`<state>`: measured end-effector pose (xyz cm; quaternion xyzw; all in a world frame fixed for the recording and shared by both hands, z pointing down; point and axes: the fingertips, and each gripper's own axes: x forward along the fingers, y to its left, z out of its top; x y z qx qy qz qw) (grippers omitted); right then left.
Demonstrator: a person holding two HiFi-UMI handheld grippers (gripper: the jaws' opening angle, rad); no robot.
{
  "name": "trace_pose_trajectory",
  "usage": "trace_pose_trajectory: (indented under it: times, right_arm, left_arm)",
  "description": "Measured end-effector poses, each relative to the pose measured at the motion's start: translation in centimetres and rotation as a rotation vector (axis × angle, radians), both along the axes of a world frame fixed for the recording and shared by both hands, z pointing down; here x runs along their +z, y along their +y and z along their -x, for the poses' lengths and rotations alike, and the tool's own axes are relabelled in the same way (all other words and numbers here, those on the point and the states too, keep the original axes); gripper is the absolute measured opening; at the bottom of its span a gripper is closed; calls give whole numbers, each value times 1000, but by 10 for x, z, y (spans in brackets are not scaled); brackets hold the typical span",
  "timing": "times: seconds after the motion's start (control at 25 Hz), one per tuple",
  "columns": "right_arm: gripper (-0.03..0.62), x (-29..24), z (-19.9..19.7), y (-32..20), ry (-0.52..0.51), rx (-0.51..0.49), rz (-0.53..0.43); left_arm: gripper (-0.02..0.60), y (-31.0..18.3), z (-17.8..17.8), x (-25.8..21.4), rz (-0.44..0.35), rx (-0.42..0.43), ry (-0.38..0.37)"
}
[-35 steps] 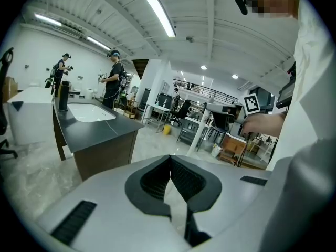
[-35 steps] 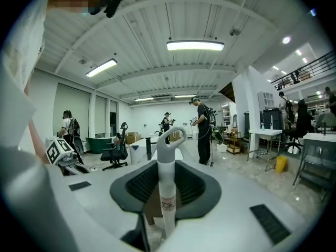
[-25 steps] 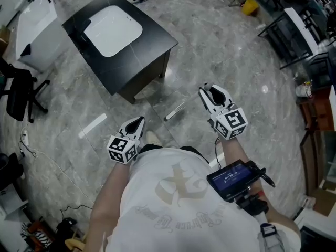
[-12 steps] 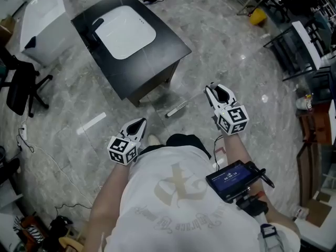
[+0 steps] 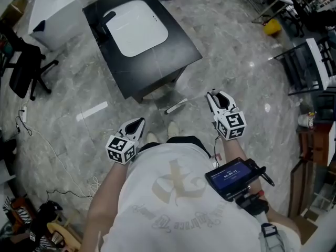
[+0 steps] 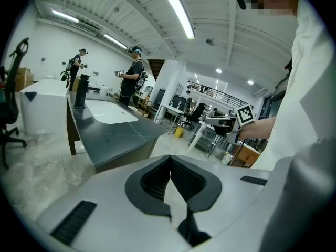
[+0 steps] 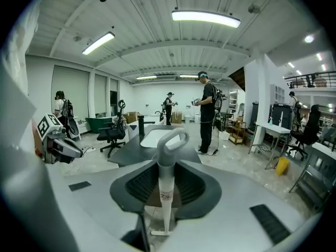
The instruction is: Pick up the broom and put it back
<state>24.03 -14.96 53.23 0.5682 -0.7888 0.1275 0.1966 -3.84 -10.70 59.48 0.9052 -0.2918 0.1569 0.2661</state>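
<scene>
The broom shows in the right gripper view as a white stick (image 7: pixel 164 193) with a grey loop (image 7: pixel 173 138) at its top. It stands upright between the jaws of my right gripper (image 7: pixel 167 164), which is shut on it, and its lower end reaches down toward the floor. In the head view my right gripper (image 5: pixel 216 96) is held out in front of me, and a pale bar (image 5: pixel 176 106), probably the broom's lower part, shows to its left by the table corner. My left gripper (image 5: pixel 137 124) hangs lower at the left. Its pads (image 6: pixel 169 164) meet with nothing between them.
A black table (image 5: pixel 173 56) with a white inset top stands ahead. To its left are a black office chair (image 5: pixel 23 75) and a white box (image 5: pixel 52 7). Cables (image 5: pixel 50 159) trail on the marble floor. Desks and frames (image 5: pixel 310 62) line the right. People (image 7: pixel 209 114) stand beyond the table.
The table has slid right and nearer in the head view as I stepped forward. Both grippers keep their pose in front of me, the right still closed on the broom.
</scene>
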Motion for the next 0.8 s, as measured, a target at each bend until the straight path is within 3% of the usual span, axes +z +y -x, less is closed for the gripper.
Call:
trace_pose_trajectory:
  times: [0.32,0.8]
  right_arm:
    - [107,23,8,-26,-10,-41,34]
    - [107,53,22,-40,-12,-106,81]
  left_arm:
    - [12,-21,-22,-7,-17,-25,-5]
    - [12,-30,-19,-7,-4,-124,-37]
